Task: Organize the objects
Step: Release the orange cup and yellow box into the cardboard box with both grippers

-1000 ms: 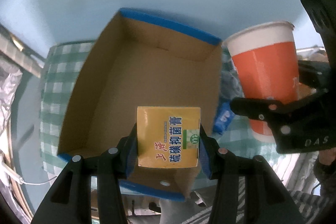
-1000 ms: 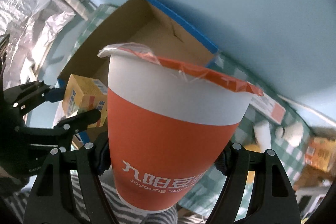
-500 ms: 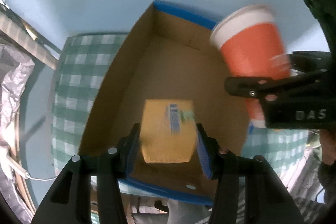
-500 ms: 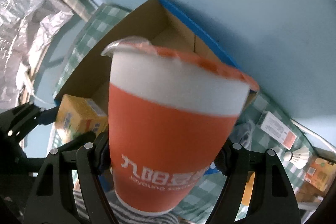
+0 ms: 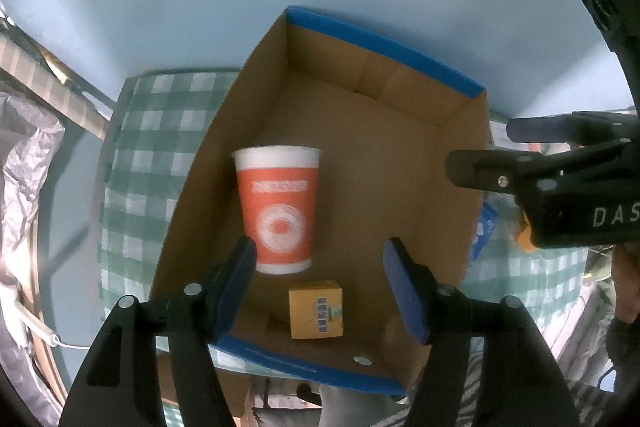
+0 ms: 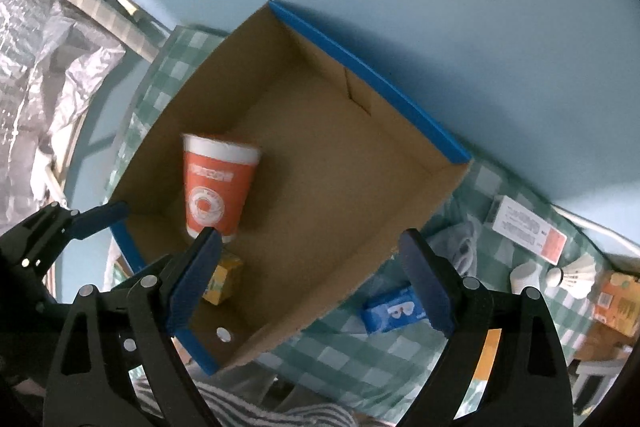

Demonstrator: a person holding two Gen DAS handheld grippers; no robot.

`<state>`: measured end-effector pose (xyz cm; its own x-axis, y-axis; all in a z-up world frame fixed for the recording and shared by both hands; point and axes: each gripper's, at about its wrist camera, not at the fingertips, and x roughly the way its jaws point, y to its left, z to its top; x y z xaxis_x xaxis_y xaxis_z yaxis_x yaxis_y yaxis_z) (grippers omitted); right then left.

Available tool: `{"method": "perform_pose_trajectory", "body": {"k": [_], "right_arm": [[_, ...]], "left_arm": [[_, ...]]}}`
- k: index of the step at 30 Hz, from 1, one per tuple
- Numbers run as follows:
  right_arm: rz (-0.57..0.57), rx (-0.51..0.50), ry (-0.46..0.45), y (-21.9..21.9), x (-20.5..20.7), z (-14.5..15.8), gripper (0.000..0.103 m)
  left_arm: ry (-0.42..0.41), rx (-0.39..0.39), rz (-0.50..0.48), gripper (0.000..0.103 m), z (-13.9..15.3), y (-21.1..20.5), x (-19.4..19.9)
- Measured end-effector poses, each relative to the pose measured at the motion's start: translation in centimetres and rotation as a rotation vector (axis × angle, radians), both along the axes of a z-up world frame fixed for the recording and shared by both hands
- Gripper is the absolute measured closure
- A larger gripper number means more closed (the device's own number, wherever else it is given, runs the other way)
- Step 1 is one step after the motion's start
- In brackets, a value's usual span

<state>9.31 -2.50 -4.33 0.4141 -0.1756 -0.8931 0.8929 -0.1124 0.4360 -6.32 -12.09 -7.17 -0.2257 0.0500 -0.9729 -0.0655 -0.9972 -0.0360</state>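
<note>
A cardboard box with blue rims (image 5: 384, 43) (image 6: 368, 75) sits on a green checked cloth. An orange and white paper cup (image 5: 278, 209) (image 6: 214, 187) stands upright inside it, near the left wall. A small yellow carton (image 5: 316, 309) (image 6: 222, 281) lies on the box floor by the near wall. My left gripper (image 5: 320, 291) is open and empty above the near end of the box. My right gripper (image 6: 310, 279) is open and empty above the box; it also shows in the left wrist view (image 5: 500, 155).
On the cloth right of the box lie a blue packet (image 6: 394, 309), a white and red box (image 6: 524, 225), a shuttlecock (image 6: 576, 273), an orange carton (image 6: 618, 301) and crumpled plastic (image 6: 460, 247). Silver foil (image 6: 44, 39) hangs at the left. A pale blue wall stands behind.
Both grippers opened. The yellow carton left my left gripper and the cup left my right gripper; both now rest inside the box. Both grippers pulled back.
</note>
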Motion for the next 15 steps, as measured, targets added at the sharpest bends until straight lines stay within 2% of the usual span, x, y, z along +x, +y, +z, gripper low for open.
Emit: {"method": "perform_pose_trajectory", "body": {"k": [15], "right_arm": [[-0.102, 0.025, -0.01, 3.1, -4.0, -0.5, 0.013]], "left_arm": [[-0.005, 0.01, -0.056, 0.032, 0.4, 3.6, 0.1]]}}
